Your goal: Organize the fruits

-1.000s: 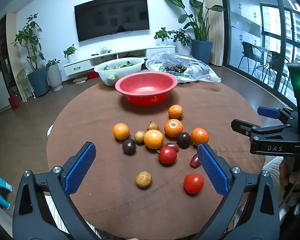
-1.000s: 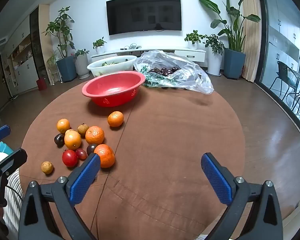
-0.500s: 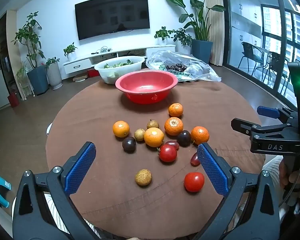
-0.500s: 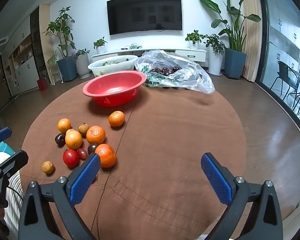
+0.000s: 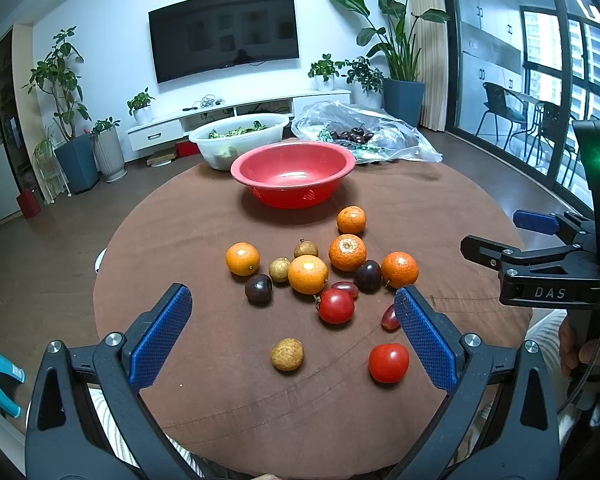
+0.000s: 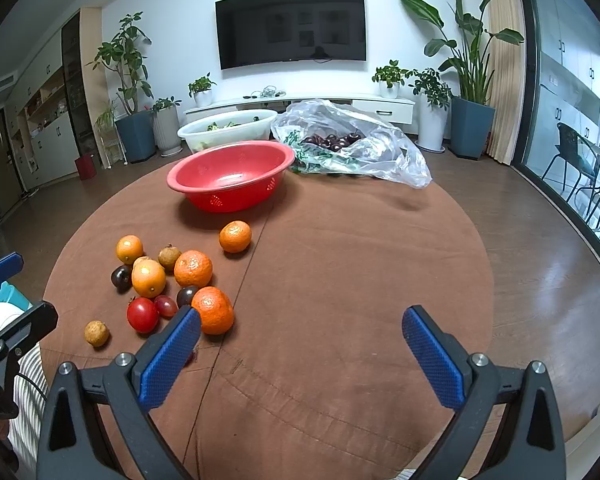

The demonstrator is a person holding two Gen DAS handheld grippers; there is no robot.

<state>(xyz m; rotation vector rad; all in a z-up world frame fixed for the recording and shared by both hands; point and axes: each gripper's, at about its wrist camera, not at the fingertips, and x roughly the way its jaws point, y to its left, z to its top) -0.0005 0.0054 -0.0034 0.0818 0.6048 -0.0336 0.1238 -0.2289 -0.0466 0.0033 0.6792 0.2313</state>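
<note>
Fruit lies loose on the round brown-clothed desk: five orange mandarins, two red tomatoes, dark plums, tan longans and small red grapes, clustered in front of the empty red plastic colander bowl. The left gripper hovers over the near fruit, jaws wide and holding nothing. The right gripper hangs over bare cloth just right of the cluster, jaws equally wide and empty.

A home living room: wall-mounted television, low white media console, potted plants.
</note>
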